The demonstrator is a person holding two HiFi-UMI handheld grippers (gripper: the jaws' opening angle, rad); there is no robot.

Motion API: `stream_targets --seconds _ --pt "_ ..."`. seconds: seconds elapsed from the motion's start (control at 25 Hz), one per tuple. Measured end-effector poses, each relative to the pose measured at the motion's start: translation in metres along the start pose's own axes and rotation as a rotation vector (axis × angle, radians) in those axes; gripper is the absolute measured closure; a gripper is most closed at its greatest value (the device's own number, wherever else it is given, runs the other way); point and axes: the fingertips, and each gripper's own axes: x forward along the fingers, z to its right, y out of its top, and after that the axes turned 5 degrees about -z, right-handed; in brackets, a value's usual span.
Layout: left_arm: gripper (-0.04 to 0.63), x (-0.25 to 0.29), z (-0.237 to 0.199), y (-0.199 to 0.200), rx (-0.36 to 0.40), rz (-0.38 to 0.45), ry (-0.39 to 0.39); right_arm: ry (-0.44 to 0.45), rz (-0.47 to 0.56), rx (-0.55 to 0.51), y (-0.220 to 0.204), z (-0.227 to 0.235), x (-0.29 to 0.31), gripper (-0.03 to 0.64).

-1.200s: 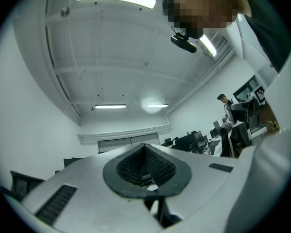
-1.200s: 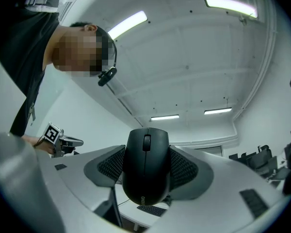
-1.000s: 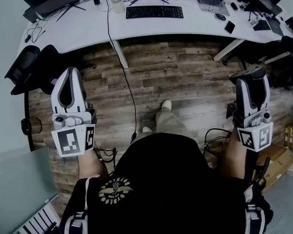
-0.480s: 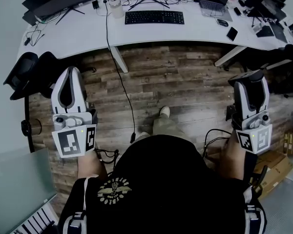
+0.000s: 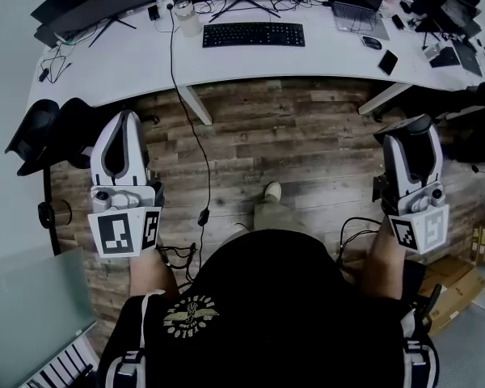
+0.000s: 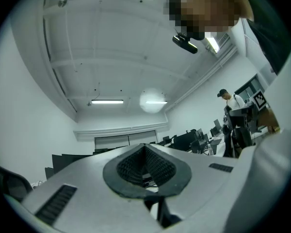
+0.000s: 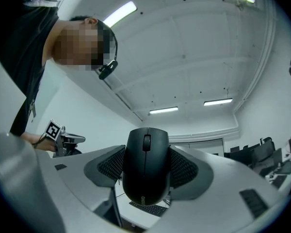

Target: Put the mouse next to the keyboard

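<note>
A black mouse (image 7: 145, 164) sits clamped between the pads of my right gripper (image 7: 146, 176), its scroll wheel facing the camera. In the head view the right gripper (image 5: 410, 129) is over the wooden floor at the right, with the mouse (image 5: 412, 148) dark between its fingers. At the left, my left gripper (image 5: 124, 120) is also above the floor, and its pads meet on nothing (image 6: 145, 166). The black keyboard (image 5: 254, 34) lies on the white desk (image 5: 129, 59) far ahead of both grippers.
On the desk are a second mouse (image 5: 372, 43), a phone (image 5: 385, 61), a laptop (image 5: 357, 10), a jar (image 5: 187, 13) and monitors. A cable (image 5: 192, 136) hangs from the desk onto the floor. A black chair (image 5: 40, 128) is at left, cardboard boxes (image 5: 461, 269) at right.
The desk and keyboard have slid lower in the head view, so they look a little nearer. Both grippers have shifted slightly and keep the same states.
</note>
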Motion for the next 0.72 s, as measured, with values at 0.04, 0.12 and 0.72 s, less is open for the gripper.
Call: stream_targets --seconds 0.04,0.12,0.72 --pt "0.594 0.006 0.003 0.0 0.006 -0.002 -0.003 -0.001 0.001 0.008 -0.002 0.005 0.002 0.334" --pt "0.594 0.02 0.01 0.004 0.023 0.0 -0.013 -0.003 0.008 0.022 -0.004 0.017 0.008 0.333" --pt "0.594 0.089 0.023 0.031 0.053 0.024 0.058 0.081 0.066 0.067 -0.009 0.097 0.07 0.333"
